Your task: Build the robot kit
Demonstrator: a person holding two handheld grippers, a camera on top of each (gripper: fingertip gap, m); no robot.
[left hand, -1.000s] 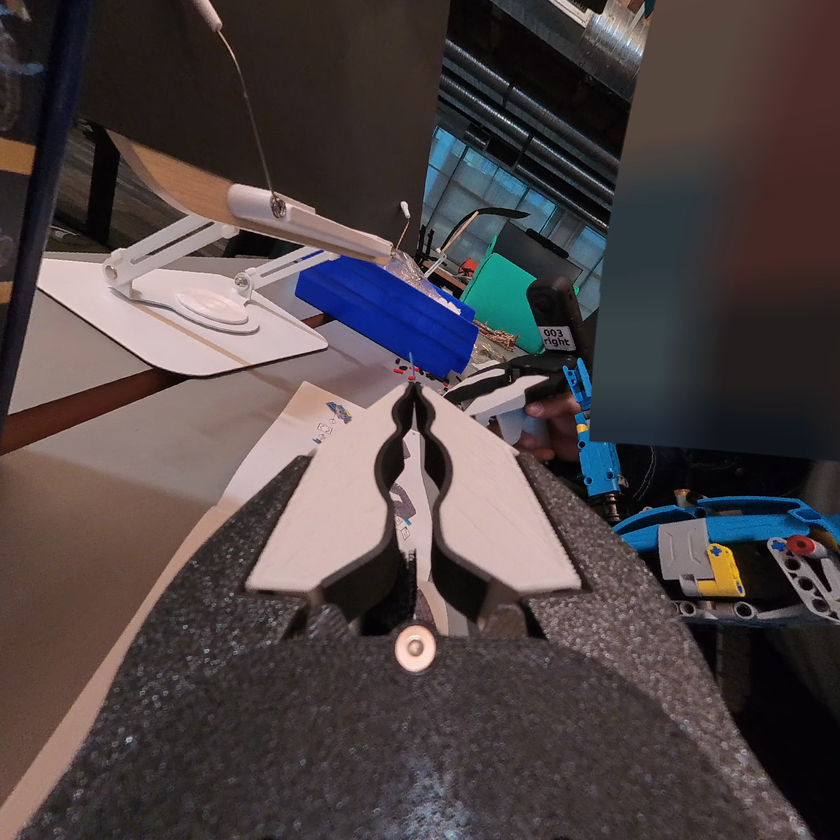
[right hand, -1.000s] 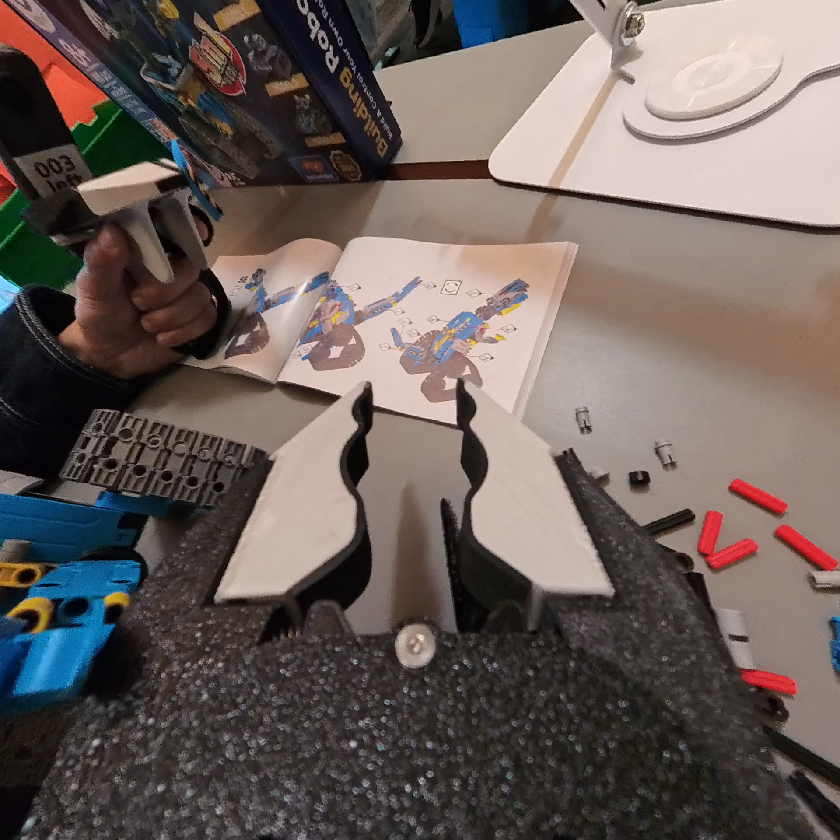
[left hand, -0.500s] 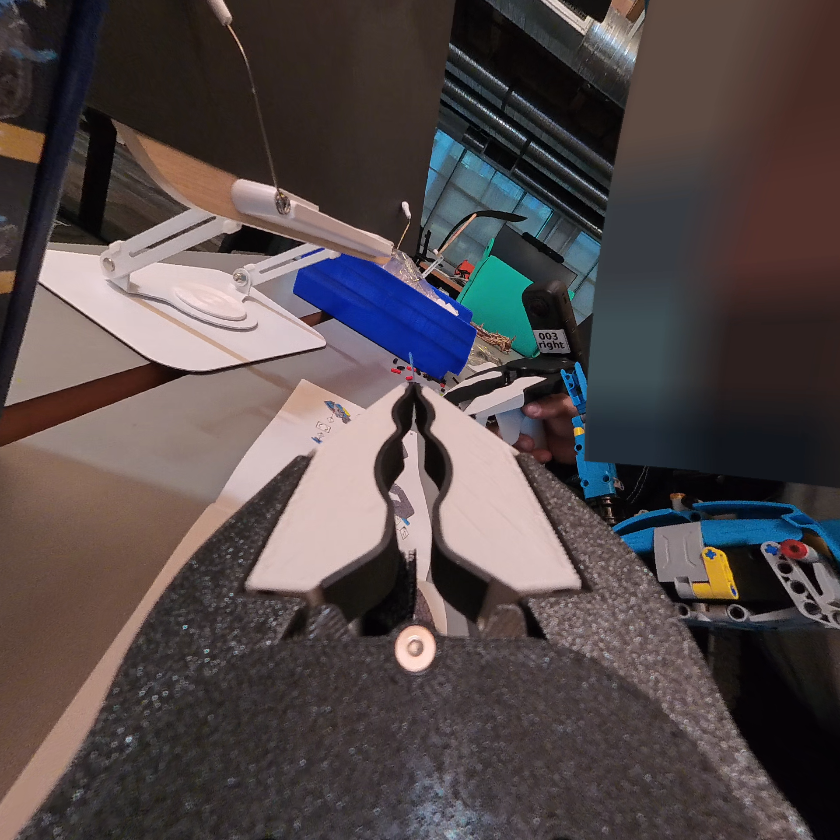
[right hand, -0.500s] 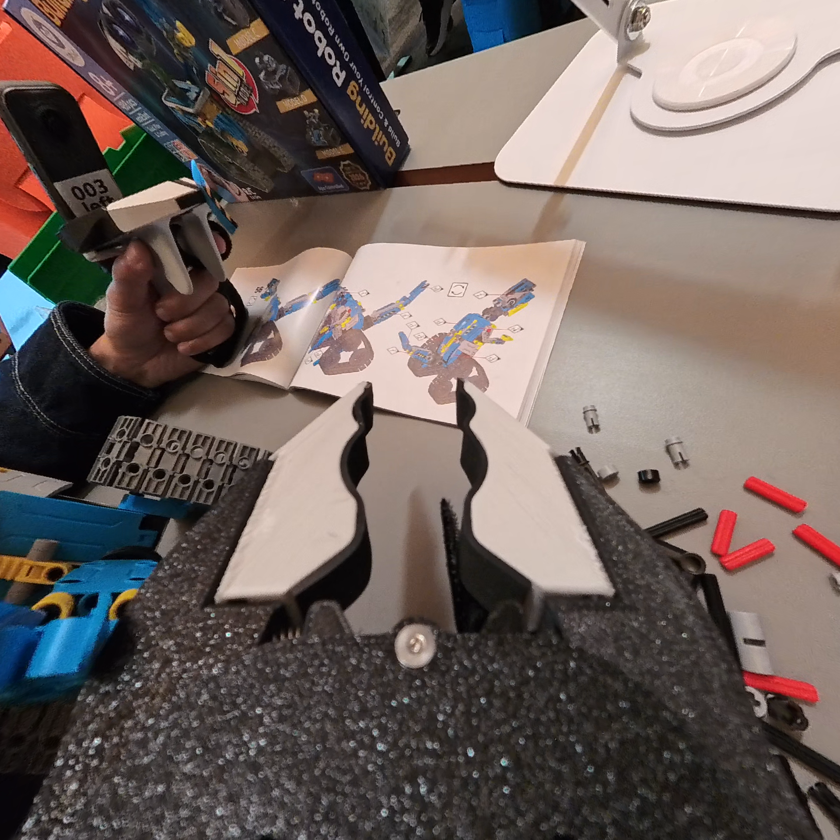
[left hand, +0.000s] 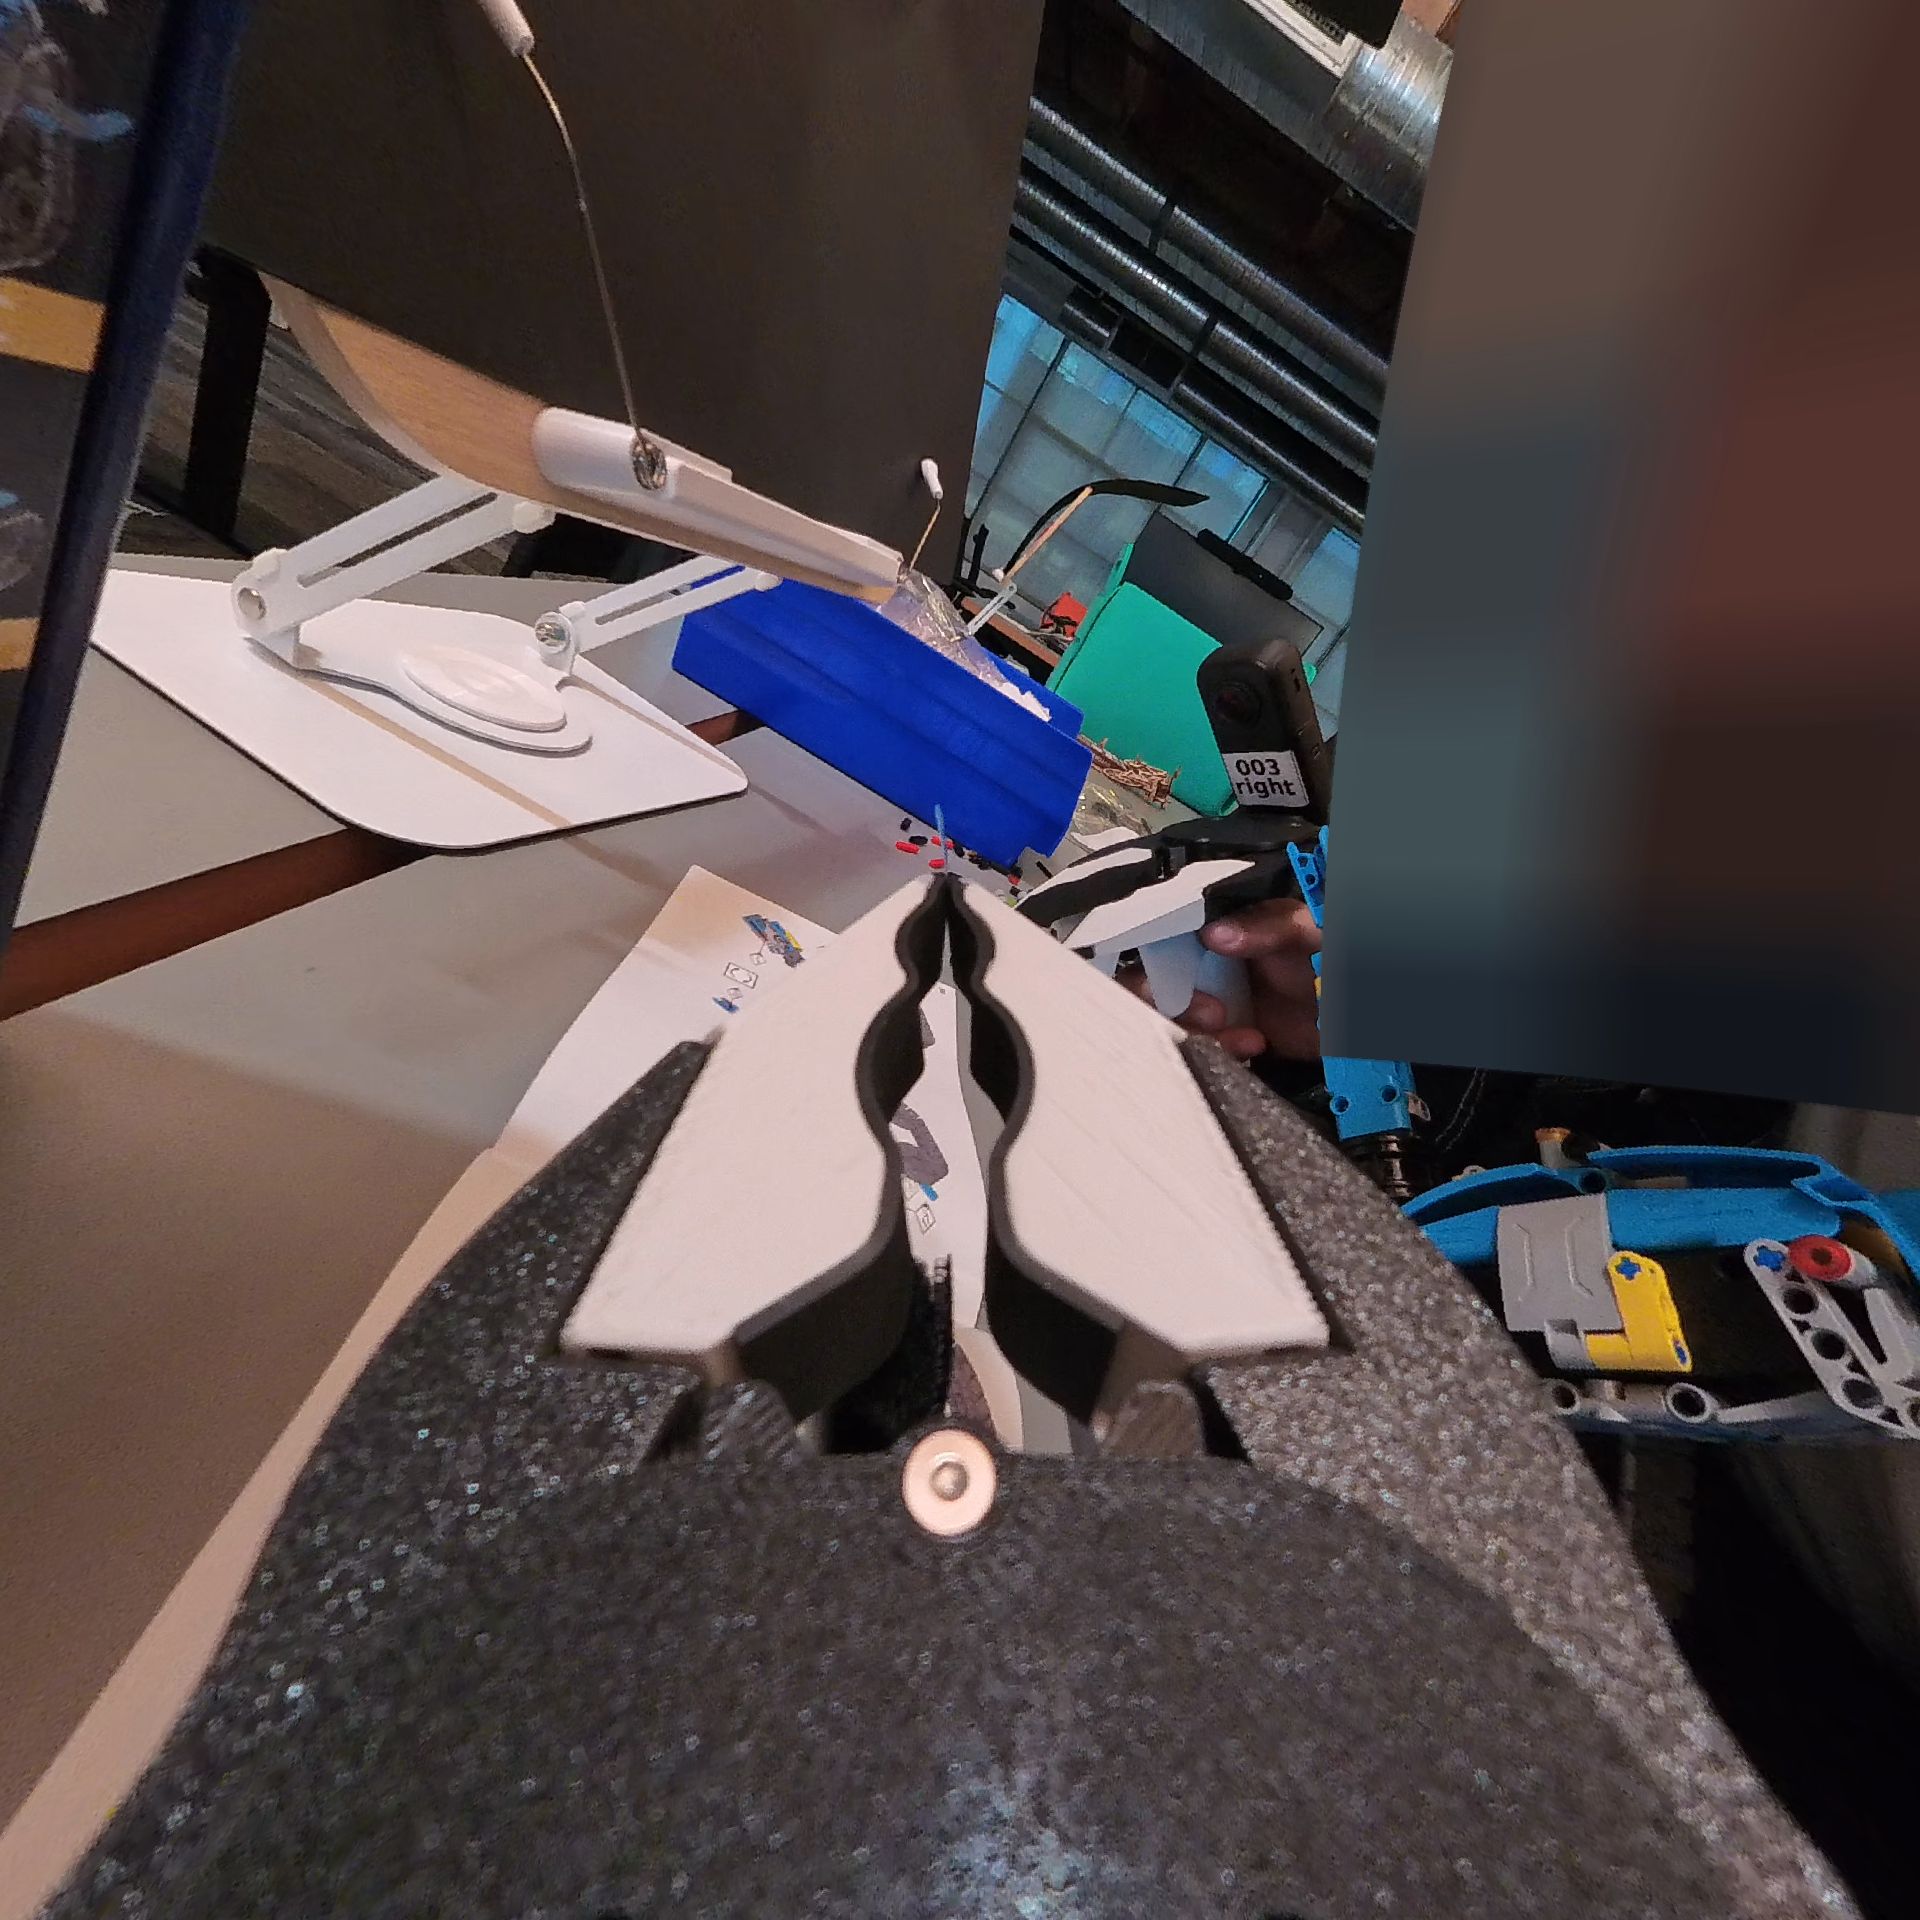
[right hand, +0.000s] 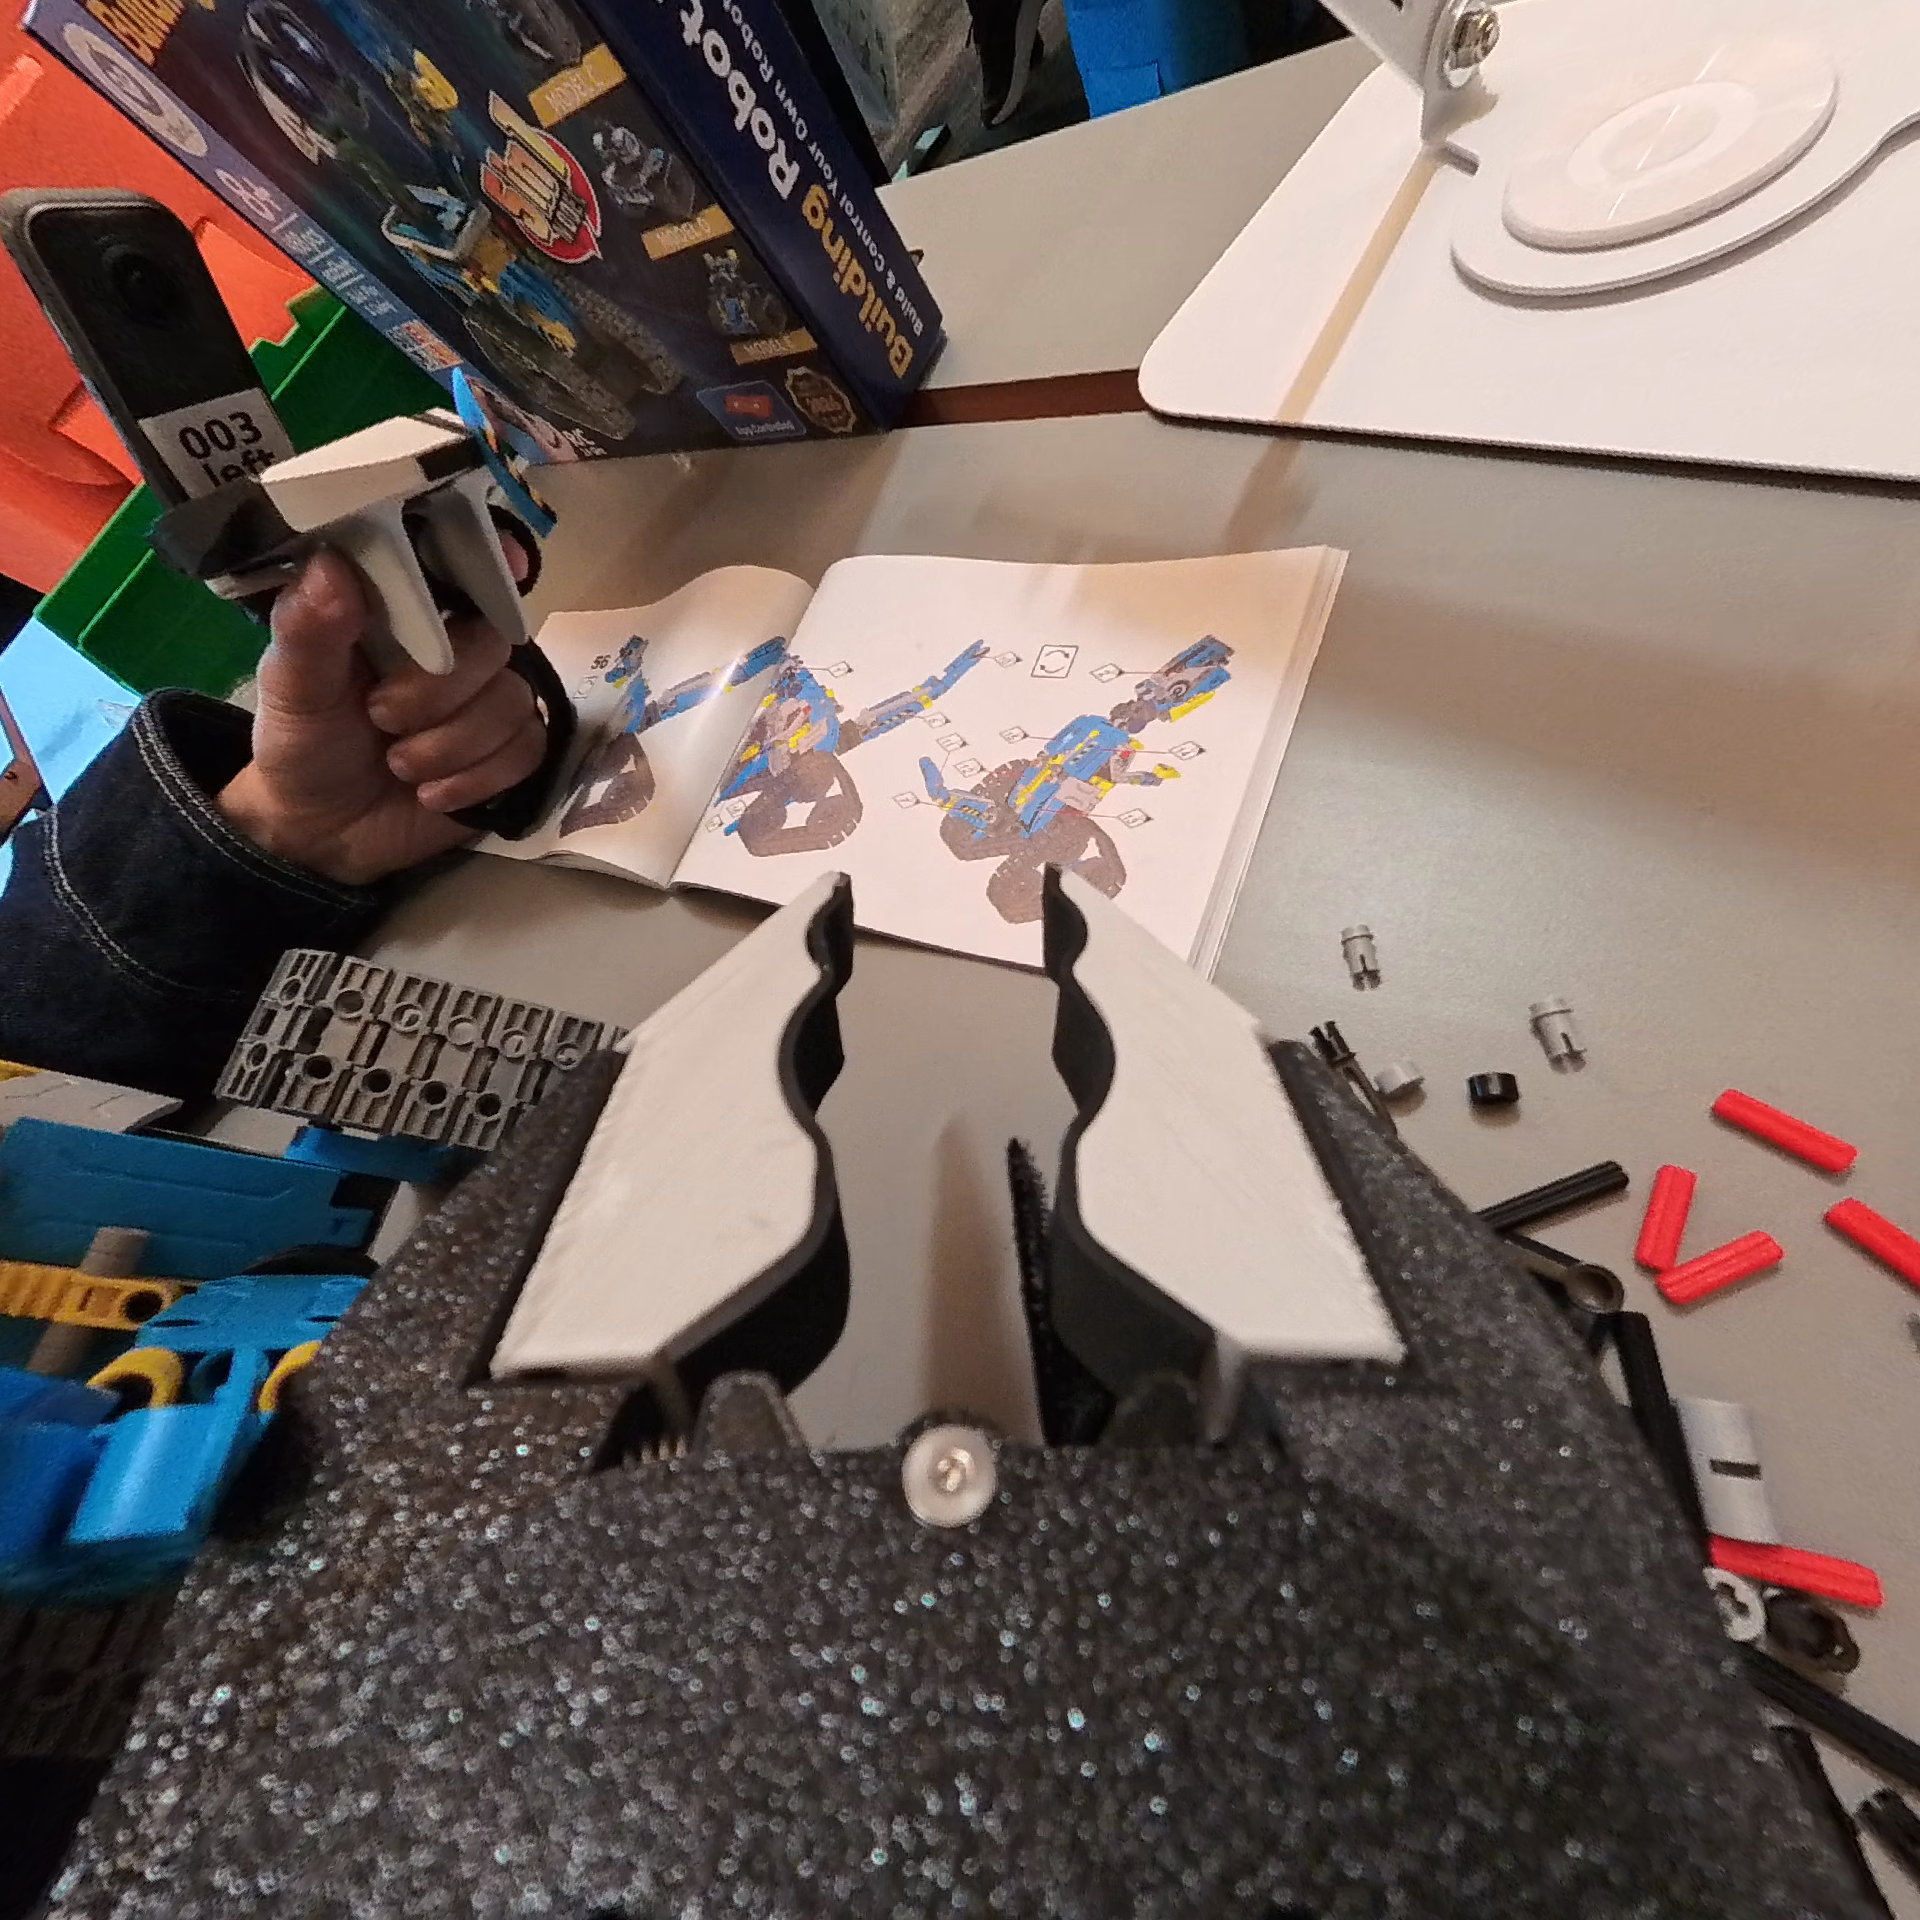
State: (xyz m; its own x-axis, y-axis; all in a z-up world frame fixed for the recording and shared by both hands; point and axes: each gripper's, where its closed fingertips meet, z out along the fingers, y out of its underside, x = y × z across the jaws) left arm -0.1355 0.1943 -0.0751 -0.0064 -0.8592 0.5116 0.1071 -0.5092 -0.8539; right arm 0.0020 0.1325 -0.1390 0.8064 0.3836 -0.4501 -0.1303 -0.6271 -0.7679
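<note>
My left gripper (left hand: 943, 885) is shut, with a thin blue piece (left hand: 940, 826) sticking out edge-on past its tips. It hovers over the open instruction booklet (left hand: 665, 997). In the right wrist view, the left gripper (right hand: 473, 457) is held in a hand above the booklet's (right hand: 997, 727) left page, with the blue piece (right hand: 509, 478) at its jaws. My right gripper (right hand: 945, 904) is open and empty, just above the table at the booklet's near edge. It also shows in the left wrist view (left hand: 1039, 909). A blue, partly built model (right hand: 156, 1351) sits to the right gripper's left.
Red pins (right hand: 1714, 1268), black axles and small grey connectors lie scattered to the right. A grey tread piece (right hand: 395, 1060) lies by the model (left hand: 1662, 1278). A dark printed box (right hand: 644, 208) stands behind the booklet. A white stand base (right hand: 1662, 312) and a blue bin (left hand: 883, 717) sit farther back. About 15 centimeters separates my left fingertips from my right. The model (left hand: 1662, 1278) is about equally far from each gripper, around 20 centimeters.
Both grippers have drifted only slightly. The left hand has risen a little over the booklet. The left jaws stay shut and the right jaws stay open.
</note>
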